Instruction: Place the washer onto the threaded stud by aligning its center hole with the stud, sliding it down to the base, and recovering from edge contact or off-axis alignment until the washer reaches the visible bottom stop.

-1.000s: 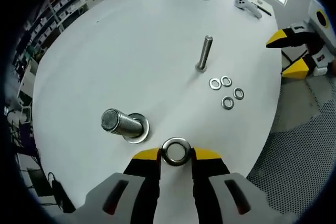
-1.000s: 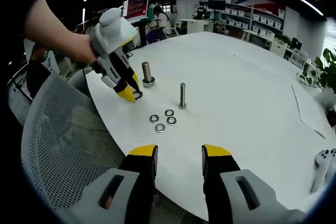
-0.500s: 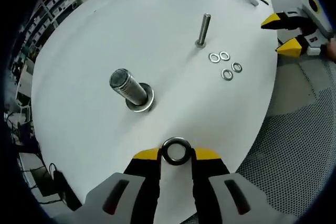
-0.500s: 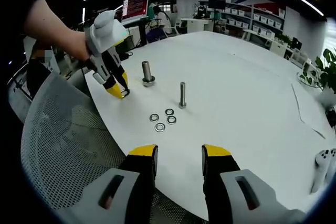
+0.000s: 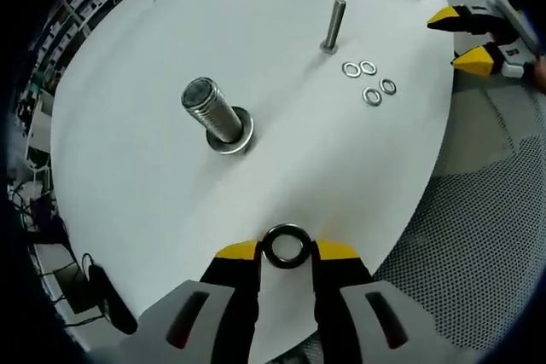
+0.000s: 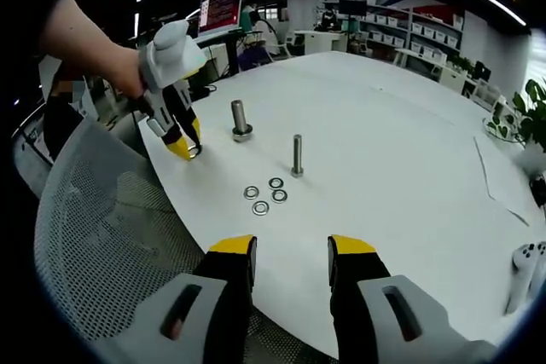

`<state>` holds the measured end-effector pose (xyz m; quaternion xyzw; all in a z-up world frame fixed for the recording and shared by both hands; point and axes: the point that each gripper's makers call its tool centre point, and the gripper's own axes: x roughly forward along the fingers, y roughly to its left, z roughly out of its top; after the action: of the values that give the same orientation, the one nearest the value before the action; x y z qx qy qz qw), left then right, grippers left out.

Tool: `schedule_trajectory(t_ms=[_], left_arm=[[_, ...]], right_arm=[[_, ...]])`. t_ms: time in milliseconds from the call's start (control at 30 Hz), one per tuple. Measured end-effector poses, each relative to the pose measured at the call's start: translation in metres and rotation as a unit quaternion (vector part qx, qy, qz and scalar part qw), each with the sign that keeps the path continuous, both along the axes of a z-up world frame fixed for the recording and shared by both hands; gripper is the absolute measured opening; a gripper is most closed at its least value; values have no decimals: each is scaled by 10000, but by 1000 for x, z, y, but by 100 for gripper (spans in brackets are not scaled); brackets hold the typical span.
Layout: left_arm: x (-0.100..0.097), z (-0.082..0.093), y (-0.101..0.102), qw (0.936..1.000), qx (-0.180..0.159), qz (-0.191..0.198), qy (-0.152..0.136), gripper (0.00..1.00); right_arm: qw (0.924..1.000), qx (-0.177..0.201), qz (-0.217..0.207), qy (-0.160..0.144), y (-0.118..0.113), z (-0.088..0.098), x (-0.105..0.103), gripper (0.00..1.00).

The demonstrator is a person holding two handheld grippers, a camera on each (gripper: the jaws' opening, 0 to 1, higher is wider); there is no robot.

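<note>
Left gripper [image 5: 287, 251], its fingers pinching the washer [image 5: 287, 245] above the near edge of the white surface [image 5: 281, 142], well apart from the thick threaded stud [image 5: 213, 113] standing upright farther in. Beyond it stand a thinner bolt [image 5: 333, 26] and four loose washers [image 5: 369, 80]. Right gripper [image 6: 292, 255], fingers spread and holding nothing, over the surface's edge.

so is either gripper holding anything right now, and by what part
The left gripper holds a washer, pinched by its outer rim between the jaw tips. The right gripper is open and holds nothing.
</note>
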<state>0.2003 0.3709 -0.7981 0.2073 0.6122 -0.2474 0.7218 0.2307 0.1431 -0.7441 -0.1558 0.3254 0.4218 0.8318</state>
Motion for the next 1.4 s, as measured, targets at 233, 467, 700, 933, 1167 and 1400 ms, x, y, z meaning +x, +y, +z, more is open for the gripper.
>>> schedule_trajectory(t_ms=[233,467,700,933,1167,1400], left_arm=[[-2,1,0,9998,51,71,154,22],[-2,0,0,9999,31,53,112,22],[-4,1,0,10000,-34,27,32,22],[-4,1,-1,10000,-5,-80,16,23],[-5,0,-1,9993,227,-173,222,23],[-4,0,0,9996,177,-70,197,23]], right_arm=[[10000,0,-1,2,0,0,0,36],[10000,-4,-5,7,0,0,0,36],[10000,3,-13,12,0,0,0,36],[10000,6,-13,10,0,0,0,36],[10000,40,-72,-19,-1,2,2,36],[9999,73,-80,-43,-1,3,3,36]])
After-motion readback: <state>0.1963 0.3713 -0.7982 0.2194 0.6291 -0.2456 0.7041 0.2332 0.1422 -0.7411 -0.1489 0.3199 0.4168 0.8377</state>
